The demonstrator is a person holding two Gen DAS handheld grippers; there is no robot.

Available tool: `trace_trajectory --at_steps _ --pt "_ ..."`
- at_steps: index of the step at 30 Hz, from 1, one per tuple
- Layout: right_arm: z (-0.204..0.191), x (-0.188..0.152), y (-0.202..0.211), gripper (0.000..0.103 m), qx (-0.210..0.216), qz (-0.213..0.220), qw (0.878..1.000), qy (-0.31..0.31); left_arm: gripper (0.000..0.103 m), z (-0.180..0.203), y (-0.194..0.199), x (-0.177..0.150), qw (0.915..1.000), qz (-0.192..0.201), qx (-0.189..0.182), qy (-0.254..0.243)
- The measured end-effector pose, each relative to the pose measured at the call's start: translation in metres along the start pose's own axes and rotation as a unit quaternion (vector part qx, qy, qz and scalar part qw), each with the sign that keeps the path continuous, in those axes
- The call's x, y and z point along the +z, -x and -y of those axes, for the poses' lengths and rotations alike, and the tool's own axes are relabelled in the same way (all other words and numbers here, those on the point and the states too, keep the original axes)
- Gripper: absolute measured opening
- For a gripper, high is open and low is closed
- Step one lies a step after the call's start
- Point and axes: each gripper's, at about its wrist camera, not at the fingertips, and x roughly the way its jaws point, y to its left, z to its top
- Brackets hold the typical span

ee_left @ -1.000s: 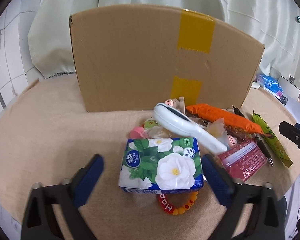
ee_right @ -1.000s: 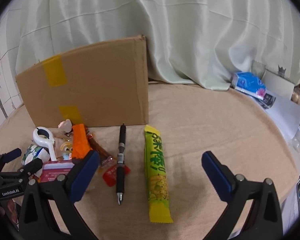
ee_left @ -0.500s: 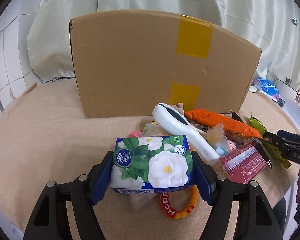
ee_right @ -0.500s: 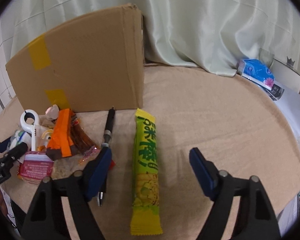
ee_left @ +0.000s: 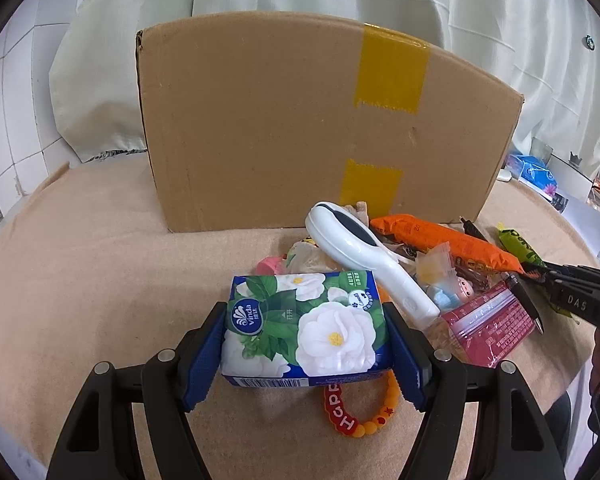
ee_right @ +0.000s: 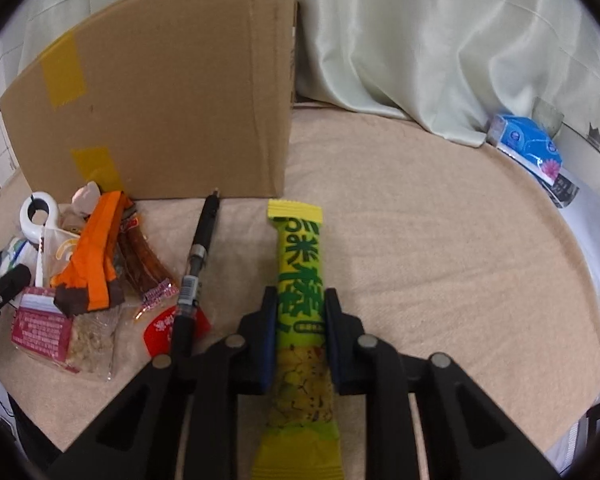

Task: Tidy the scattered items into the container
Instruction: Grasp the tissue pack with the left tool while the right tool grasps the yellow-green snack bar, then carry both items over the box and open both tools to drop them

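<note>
From where I stand, the left gripper (ee_left: 306, 354) has its blue pads pressed on both ends of the flowered tissue pack (ee_left: 304, 326), which sits on the beige cloth at the near edge of the heap, its front edge lying over a red and orange bead bracelet (ee_left: 358, 410). That pack is soft, so I would lift it straight up, slowly, lest the bracelet drag along or the white handled tool (ee_left: 370, 258) leaning just beside it tip. Behind stands the cardboard box (ee_left: 320, 128), its taped wall facing us and its top out of sight, so the lift must clear that wall before anything is let go. Further right lie the orange snack bag (ee_right: 95, 258), a red packet (ee_right: 41, 330) and a black pen (ee_right: 193, 276), all still on the cloth. The right gripper (ee_right: 300, 334) has just been closing, and its jaws now pinch the long green snack stick (ee_right: 300, 320) across its middle, the stick lying lengthwise just right of the pen. Gripped mid-length, it should hang fairly level; I would raise it clear of the pen, and carry one load at a time over the box rim so the two hands do not meet.
</note>
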Motion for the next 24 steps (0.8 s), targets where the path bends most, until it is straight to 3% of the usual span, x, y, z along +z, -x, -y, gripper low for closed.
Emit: trace_trajectory --at_steps 4,11,17,24 --pt "0.004 0.002 0.011 0.025 0.004 0.013 1.0 -0.006 0.074 0.001 0.009 0.005 0.9999 0.012 0.004 -0.001" --pt "0.0 0.026 0.064 0.025 0.018 0.08 0.997 -0.002 0.074 -0.001 0.047 0.029 0.9982 0.059 0.012 -0.005" --pt "-0.015 0.058 0.106 0.025 0.045 0.141 0.989 0.02 0.074 0.0 0.088 0.064 0.9932 0.11 0.033 -0.018" --pt "-0.031 0.1 0.133 0.025 0.073 0.187 0.979 0.036 0.074 -0.007 0.123 0.128 0.9837 0.167 0.054 -0.037"
